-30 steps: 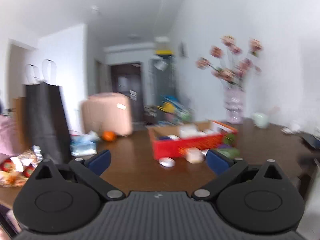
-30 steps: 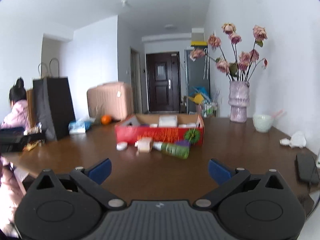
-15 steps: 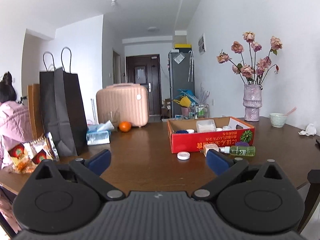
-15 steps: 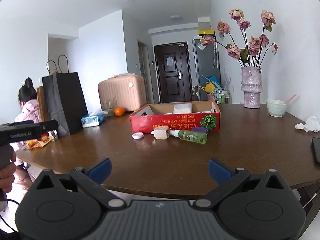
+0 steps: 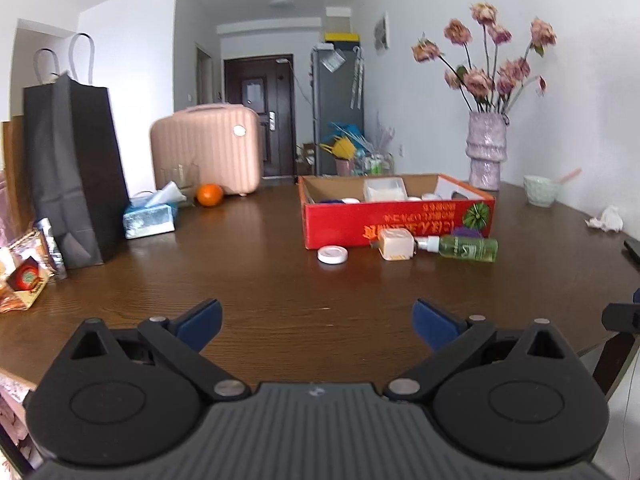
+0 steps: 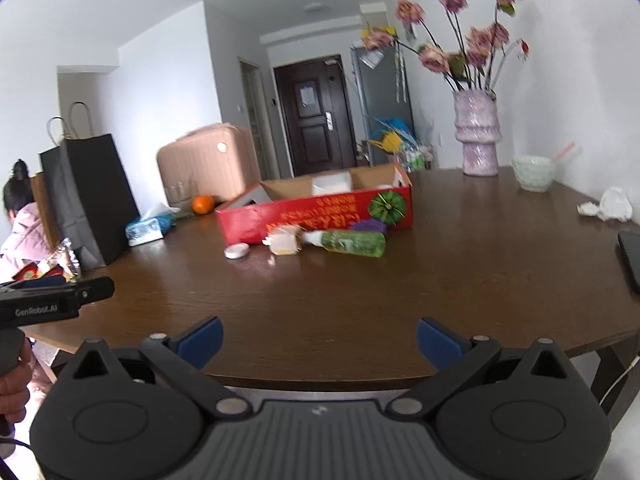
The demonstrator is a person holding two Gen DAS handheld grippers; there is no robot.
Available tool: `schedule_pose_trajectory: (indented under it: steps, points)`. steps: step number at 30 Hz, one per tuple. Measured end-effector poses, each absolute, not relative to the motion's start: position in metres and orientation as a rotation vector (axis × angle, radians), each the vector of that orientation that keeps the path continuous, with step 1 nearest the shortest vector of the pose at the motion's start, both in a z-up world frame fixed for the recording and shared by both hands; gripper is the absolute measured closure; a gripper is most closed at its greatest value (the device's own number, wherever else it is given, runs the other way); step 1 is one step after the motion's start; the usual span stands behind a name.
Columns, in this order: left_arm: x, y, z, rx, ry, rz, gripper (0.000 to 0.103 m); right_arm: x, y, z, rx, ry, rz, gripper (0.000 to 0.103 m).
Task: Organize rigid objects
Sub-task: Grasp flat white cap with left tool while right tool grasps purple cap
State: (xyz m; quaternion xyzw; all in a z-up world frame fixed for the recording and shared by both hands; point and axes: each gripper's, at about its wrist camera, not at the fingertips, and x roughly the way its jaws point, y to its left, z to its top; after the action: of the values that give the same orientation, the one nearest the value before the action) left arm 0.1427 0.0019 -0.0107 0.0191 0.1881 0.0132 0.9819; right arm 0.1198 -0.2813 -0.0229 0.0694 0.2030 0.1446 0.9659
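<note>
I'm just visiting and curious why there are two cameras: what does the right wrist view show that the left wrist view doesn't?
Only the right wrist view shows a seated person in a pink jacket at far left, and the left hand-held gripper seen from its side.

Only the left wrist view shows a small white tub and a dark blue item inside the red box.

Both show the wooden table, the box, the white lid, the beige bottle, the green spray bottle, the orange, the pink suitcase and the flower vase.
</note>
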Motion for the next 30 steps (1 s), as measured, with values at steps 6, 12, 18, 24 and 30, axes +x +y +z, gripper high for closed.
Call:
schedule_pose_trajectory:
  steps: [6,12,18,24,30]
  points:
    - [0.184,0.000,-0.015,0.044,0.418,0.007,0.000,0.155,-0.288,-0.026,0.152,0.448,0.245,0.000]
    - [0.248,-0.002,-0.013,0.080,0.448,-0.038,0.000,0.206,-0.286,-0.020,0.145,0.469,0.208,0.000]
    - [0.326,0.004,-0.009,0.041,0.482,-0.067,0.000,0.264,-0.282,-0.013,0.131,0.473,0.192,0.000]
    - [0.388,0.012,-0.030,0.040,0.543,-0.072,0.006,0.321,-0.275,-0.019,0.099,0.510,0.179,0.004]
    - [0.423,0.014,-0.059,0.001,0.663,-0.114,0.022,0.388,-0.269,-0.023,0.062,0.529,0.184,0.006]
